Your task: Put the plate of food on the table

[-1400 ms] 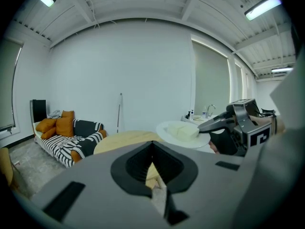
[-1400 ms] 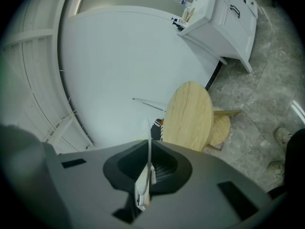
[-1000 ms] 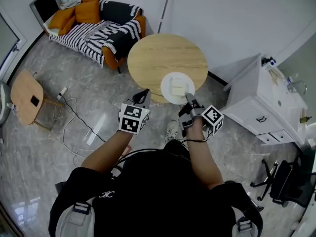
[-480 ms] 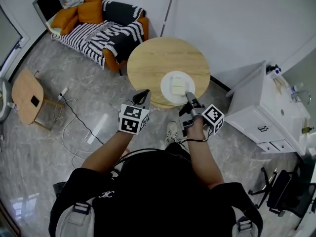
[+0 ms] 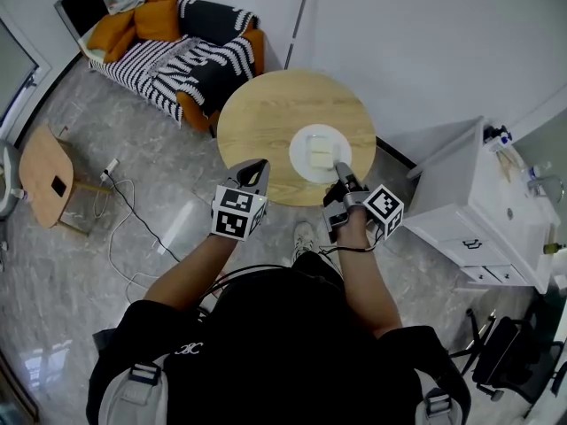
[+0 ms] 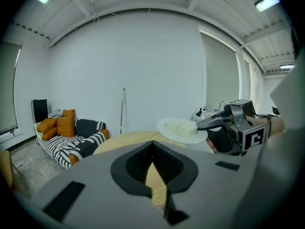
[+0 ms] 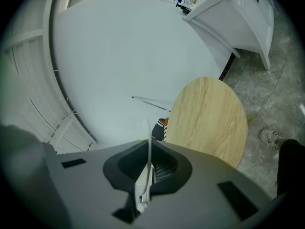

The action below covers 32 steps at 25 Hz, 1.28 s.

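A white plate (image 5: 302,142) carrying pale yellow food (image 5: 319,155) hangs over the near right part of the round wooden table (image 5: 266,113). My right gripper (image 5: 342,174) is shut on the plate's near rim. In the right gripper view the plate (image 7: 148,144) shows edge-on between the jaws, with the table (image 7: 209,118) beyond. My left gripper (image 5: 257,168) is at the table's near edge, left of the plate, with its jaws together and nothing in them. The left gripper view shows the plate (image 6: 167,123) and the right gripper (image 6: 206,124) off to the right.
A striped sofa (image 5: 190,56) with orange cushions stands behind the table on the left. A white cabinet (image 5: 478,202) is close on the right. On the floor at the left are a small wooden side table (image 5: 44,171) and cables (image 5: 124,204).
The table has come closer beneath both grippers. The plate, still gripped at its rim, now sits further in from the table's near edge.
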{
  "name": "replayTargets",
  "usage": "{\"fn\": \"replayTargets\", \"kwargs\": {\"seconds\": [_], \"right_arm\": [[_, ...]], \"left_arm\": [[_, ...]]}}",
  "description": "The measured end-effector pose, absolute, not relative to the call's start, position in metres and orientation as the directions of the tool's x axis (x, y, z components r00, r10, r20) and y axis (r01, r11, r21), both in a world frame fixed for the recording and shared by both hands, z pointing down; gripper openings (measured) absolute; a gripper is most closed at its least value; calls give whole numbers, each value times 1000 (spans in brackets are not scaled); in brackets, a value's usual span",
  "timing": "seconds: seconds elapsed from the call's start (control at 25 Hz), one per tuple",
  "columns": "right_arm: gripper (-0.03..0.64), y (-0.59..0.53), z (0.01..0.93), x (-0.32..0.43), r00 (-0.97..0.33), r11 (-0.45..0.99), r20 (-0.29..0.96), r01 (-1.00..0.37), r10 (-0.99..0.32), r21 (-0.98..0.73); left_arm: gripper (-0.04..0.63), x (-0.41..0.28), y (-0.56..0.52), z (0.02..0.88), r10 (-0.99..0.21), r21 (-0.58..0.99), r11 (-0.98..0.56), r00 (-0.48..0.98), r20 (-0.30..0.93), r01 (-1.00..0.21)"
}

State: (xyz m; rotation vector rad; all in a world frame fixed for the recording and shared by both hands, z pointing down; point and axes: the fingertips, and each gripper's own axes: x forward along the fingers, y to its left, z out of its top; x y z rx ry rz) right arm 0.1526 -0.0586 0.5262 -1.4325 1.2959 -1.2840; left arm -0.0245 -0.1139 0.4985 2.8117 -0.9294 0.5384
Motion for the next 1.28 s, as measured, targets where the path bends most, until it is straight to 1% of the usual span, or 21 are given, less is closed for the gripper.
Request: {"fn": "replayTargets", "kwargs": {"seconds": [0.44, 0.8, 1.28], "right_arm": [[18, -110, 534, 178, -99, -155, 174, -171, -980, -973], [18, -148, 540, 207, -138, -178, 204, -181, -969, -967], [18, -198, 549, 244, -232, -173, 219, -203, -948, -964]], "left_arm": [[6, 4, -161, 500, -572, 10, -781, 721, 392, -625], [8, 33, -196, 496, -587, 9, -765, 703, 402, -644], [8, 71, -244, 493, -626, 30, -718, 665, 408, -695]]}}
